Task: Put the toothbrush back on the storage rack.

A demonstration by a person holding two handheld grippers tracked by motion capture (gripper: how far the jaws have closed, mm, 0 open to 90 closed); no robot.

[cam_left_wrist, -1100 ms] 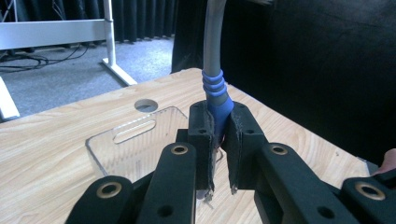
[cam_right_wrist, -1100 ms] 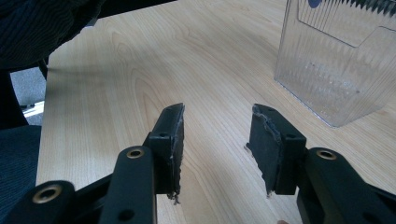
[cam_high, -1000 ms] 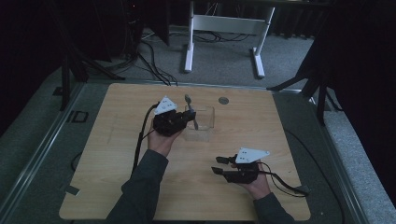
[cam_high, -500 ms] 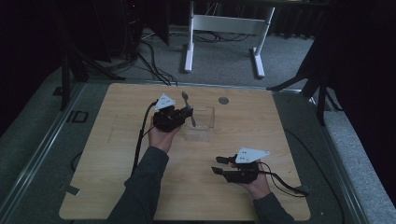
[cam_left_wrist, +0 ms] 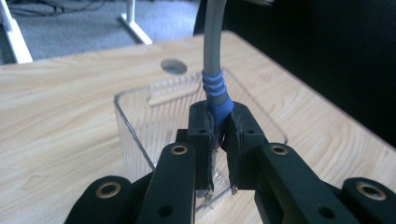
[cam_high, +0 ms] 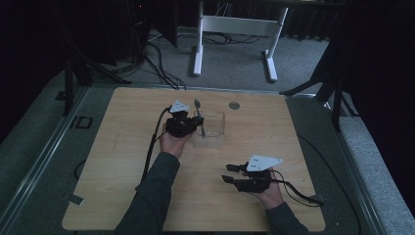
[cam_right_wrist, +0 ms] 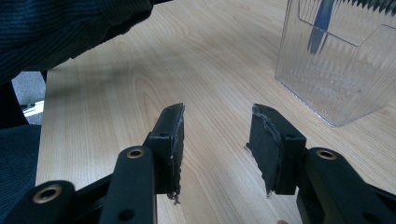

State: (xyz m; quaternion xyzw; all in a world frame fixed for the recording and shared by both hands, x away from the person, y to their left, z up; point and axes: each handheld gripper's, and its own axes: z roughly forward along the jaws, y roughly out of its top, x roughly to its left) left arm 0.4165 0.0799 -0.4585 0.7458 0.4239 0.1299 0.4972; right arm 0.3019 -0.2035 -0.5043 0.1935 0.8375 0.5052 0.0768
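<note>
A grey utensil [cam_left_wrist: 212, 42] with a blue ribbed grip [cam_left_wrist: 215, 91] stands almost upright in my left gripper [cam_left_wrist: 219, 116], which is shut on the blue part. From above, the left gripper [cam_high: 195, 123] is at the left rim of a clear ribbed plastic box [cam_high: 215, 131], and the utensil's rounded head [cam_high: 197, 103] sticks up above it. The utensil's blue lower end [cam_right_wrist: 322, 23] shows through the box wall [cam_right_wrist: 336, 70], inside the box. My right gripper [cam_right_wrist: 217, 116] is open above bare wood, nothing between its pads. It lies low at the table's front right [cam_high: 228, 173], pointing left.
The box [cam_left_wrist: 133, 121] stands near the middle of a light wooden table [cam_high: 127, 161]. A round hole [cam_high: 234, 105] lies in the tabletop behind it. A dark sleeve [cam_right_wrist: 70, 23] crosses the far left. Cables trail from both grippers. A white desk frame [cam_high: 235, 24] stands on the floor beyond.
The left gripper has shifted a little at the box's left rim and sunk with the utensil, which now stands more upright. The right gripper has kept still.
</note>
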